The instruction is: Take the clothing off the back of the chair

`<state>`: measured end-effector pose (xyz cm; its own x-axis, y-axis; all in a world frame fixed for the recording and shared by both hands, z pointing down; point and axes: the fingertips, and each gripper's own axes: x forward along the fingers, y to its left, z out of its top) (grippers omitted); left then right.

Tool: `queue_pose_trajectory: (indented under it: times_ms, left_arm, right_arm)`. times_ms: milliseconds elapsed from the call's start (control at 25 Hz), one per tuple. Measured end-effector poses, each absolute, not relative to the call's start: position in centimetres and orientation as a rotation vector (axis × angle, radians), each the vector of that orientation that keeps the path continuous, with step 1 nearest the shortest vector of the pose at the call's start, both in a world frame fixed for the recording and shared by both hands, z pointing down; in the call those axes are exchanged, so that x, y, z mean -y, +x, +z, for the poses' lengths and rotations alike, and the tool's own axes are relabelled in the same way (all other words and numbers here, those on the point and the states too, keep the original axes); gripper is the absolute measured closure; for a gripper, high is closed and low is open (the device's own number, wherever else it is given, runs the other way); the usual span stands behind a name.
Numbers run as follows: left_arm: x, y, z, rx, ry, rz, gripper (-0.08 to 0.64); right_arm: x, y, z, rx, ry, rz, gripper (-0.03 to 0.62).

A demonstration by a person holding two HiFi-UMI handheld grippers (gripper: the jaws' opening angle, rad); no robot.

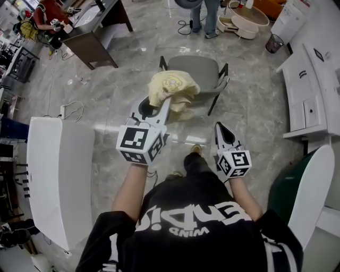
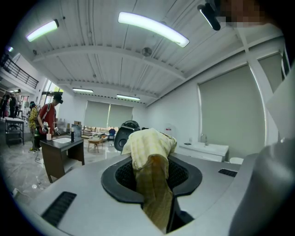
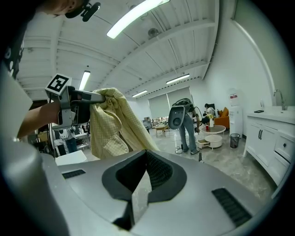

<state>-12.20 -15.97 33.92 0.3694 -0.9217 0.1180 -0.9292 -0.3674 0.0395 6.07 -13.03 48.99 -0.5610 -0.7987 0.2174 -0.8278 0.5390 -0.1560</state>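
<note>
My left gripper (image 1: 163,105) is shut on a pale yellow checked garment (image 1: 171,89), bunched and hanging from its jaws just in front of the grey chair (image 1: 197,71). In the left gripper view the clothing (image 2: 150,152) drapes over and between the dark pads. The right gripper view shows the garment (image 3: 113,120) dangling in the air from the left gripper (image 3: 84,99). My right gripper (image 1: 220,127) is to the right of the clothing and nearer my body, its jaws together with nothing in them; its pads (image 3: 159,173) meet in its own view.
A white table (image 1: 58,175) stands to the left. White cabinets (image 1: 308,95) line the right side, with a rounded white panel (image 1: 311,196) near me. A dark desk (image 1: 90,32) and a person's legs (image 1: 204,16) are beyond the chair.
</note>
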Motion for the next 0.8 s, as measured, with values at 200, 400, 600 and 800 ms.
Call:
queue_pose_trajectory:
  times_ms: [200,400,600,800]
  left_arm:
    - [8.8,-12.3,31.2,1.717,2.549,0.074,0.433]
    - [4.1,-11.8,29.2,1.735,2.560,0.044,0.433]
    - [1.9,-10.4,28.4,1.762,2.546,0.047,0.431]
    - [0.0,-9.8,30.5,1.764,2.500,0.071,0.431]
  right_arm:
    - [6.7,5.1,47.9,2.664,1.402,0.347,0.578]
    - [3.0,5.2,46.2,2.694,1.374,0.305,0.578]
    - [1.6,6.8,44.7,2.717,1.356,0.273,0.578]
    - [0.4,8.0,44.1,2.744,1.352,0.272,0.578]
